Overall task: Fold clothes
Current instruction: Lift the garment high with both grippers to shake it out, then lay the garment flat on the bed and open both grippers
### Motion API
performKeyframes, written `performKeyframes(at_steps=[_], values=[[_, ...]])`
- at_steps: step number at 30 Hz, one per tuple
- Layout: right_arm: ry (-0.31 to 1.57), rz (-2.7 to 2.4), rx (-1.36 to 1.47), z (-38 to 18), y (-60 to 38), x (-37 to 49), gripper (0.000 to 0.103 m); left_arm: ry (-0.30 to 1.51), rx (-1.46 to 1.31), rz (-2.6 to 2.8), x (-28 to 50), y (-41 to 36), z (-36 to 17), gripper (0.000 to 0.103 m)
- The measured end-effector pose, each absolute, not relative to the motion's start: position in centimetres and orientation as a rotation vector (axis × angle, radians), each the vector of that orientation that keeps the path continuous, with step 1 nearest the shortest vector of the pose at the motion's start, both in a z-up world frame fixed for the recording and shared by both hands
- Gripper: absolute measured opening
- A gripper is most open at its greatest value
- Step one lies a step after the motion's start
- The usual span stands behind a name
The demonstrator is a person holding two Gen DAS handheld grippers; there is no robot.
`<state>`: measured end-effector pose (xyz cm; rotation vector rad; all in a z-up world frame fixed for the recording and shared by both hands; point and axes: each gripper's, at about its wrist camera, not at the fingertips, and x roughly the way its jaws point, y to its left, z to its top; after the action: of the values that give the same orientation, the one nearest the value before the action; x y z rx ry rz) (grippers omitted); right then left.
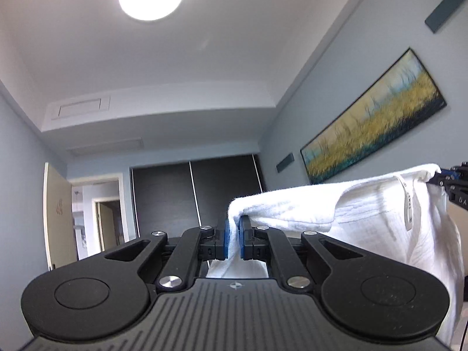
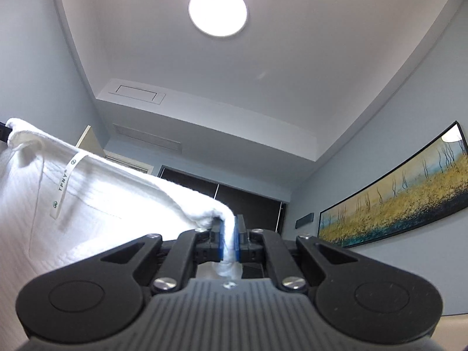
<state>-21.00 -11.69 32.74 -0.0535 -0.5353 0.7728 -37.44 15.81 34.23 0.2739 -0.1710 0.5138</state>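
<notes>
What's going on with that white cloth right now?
Left claw and right claw both clamped on white garment. Held up, stretched between them. Nothing in the way.

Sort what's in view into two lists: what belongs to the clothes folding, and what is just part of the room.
Part of the job:
- white garment, held up by its top edge
- left gripper, shut on one end
- right gripper, shut on the other end

Just there:
- landscape painting
- round ceiling light
- dark sliding wardrobe doors
- open doorway

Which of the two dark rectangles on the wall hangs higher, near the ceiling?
The dark wall panel above the painting, near the ceiling; the smaller panel sits lower, beside the painting's end.
</notes>
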Motion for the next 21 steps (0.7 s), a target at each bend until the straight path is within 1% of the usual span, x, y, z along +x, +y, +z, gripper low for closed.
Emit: performKeyframes(at_steps=[3, 6, 11, 14, 17, 21], values=[[-0.46, 0.784, -0.088, 31.3, -9.4, -19.3, 0.007, -0.068, 0.224, 0.505, -35.0, 18.0, 32.4, 0.005], [-0.34, 0.805, -0.154, 28.5, -6.3, -16.6, 0.007, 0.085, 0.141, 0.491, -31.8, 21.3, 29.6, 0.005], [-0.083, 0.867, -0.303, 21.4, 0.4, -10.8, 0.007, 0.366, 0.05, 0.502, -25.4, 26.8, 22.0, 0.005], [0.043, 0.901, -0.392, 16.4, 4.1, -7.4, 0.007, 0.495, 0.039, 0.529, -21.8, 29.7, 16.8, 0.005], [0.103, 0.916, -0.483, 12.0, 8.2, -4.4, 0.007, 0.583, -0.02, 0.545, -19.1, 32.8, 12.5, 0.005], [0.243, 0.913, -0.534, 7.4, 12.9, -0.4, 0.007, 0.657, -0.13, 0.546, -16.8, 36.7, 8.0, 0.005]])
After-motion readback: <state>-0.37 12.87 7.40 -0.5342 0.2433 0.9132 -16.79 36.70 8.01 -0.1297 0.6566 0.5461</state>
